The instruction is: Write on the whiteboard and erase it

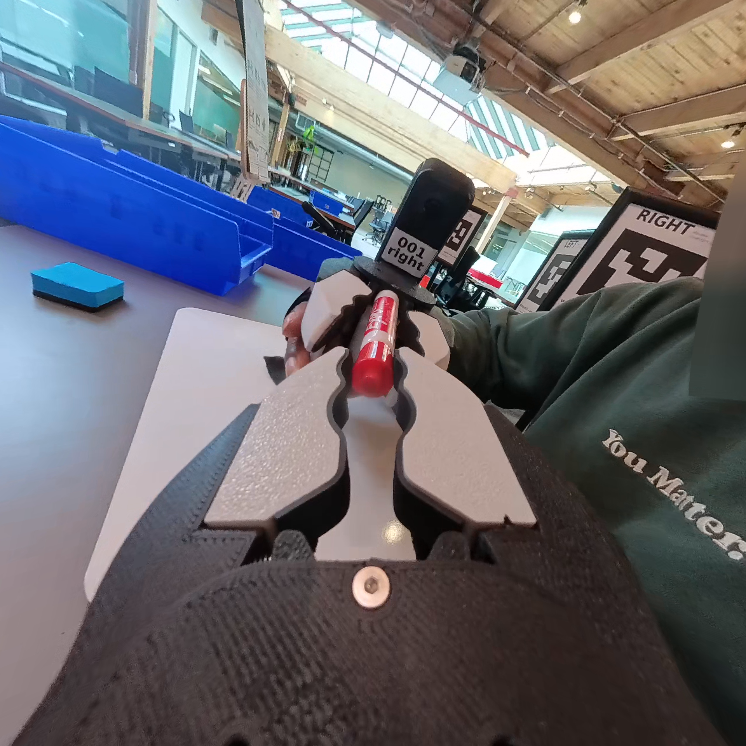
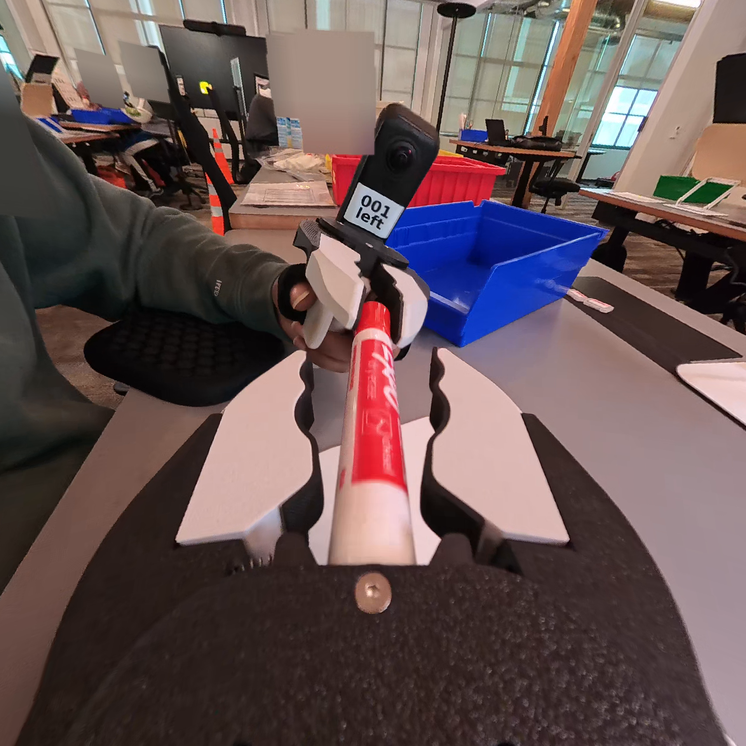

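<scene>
**Two claws, one red marker, whiteboard waiting underneath**

The grey bench (image 1: pixel 60 383) is carrying everything here. Long blue bins (image 1: pixel 121 210) are sitting along its far side, and the white whiteboard (image 1: pixel 193 383) is lying flat on it, right under both claws, with no marks showing on the part I can see.

The two claws are pointing straight at each other above the board, with a person in a dark green sleeve (image 1: pixel 565 343) holding them. The left claw (image 1: pixel 371 363) is pinching the red cap end of the marker (image 2: pixel 375 424) between its fingertips; the right wrist view shows that grip best. The right claw (image 2: pixel 371 363) is sitting half-open around the marker's white and red barrel. Its jaws are standing a little off on both sides, so it's framing the barrel rather than squeezing it, at least from its own camera. The marker is running lengthwise down the middle, its back end reaching the base of the right claw.

The blue eraser (image 1: pixel 76 284) with its black felt bottom is resting on the bench near the bins, well apart from the board's far left corner.
</scene>
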